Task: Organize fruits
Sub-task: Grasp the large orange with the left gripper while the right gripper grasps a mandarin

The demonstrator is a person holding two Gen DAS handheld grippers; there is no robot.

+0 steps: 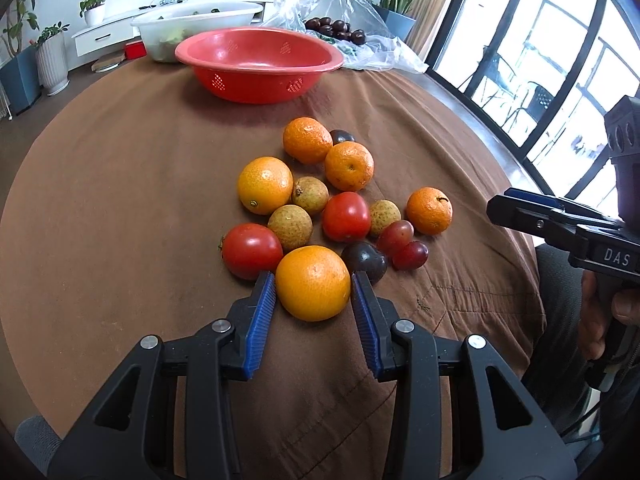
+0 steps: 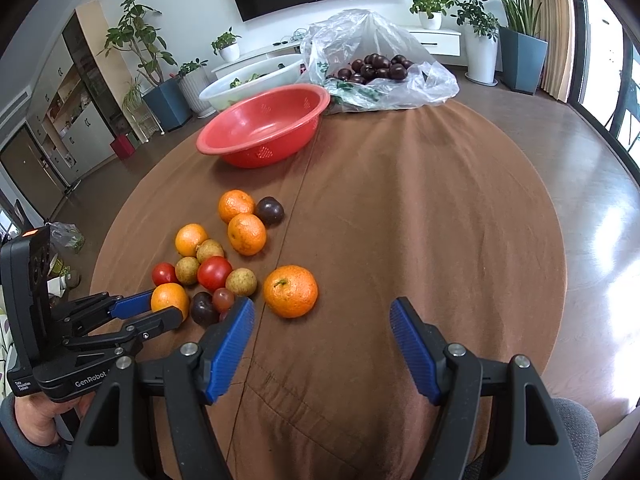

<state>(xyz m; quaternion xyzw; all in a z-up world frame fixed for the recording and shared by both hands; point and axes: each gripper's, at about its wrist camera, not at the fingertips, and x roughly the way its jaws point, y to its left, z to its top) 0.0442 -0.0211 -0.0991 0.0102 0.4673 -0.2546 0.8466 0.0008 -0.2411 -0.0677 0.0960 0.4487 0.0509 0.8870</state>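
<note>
Left wrist view: my left gripper [image 1: 313, 294] has its jaws closed in on the nearest orange [image 1: 313, 282], one blue pad touching each side, and the orange sits on the brown-clothed surface [image 1: 120, 200]. Just left of it lies a tomato [image 1: 252, 251], just right a dark plum [image 1: 365, 261] and two red grapes [image 1: 402, 245]. Beyond them are longans, another tomato and more oranges, clustered and touching. The red basket [image 1: 259, 62] stands empty at the far edge, well apart from the pile. In the right wrist view, my right gripper [image 2: 322, 312] hovers with its jaws wide apart and nothing between them; a lone mandarin [image 2: 291, 291] lies just ahead to their left.
</note>
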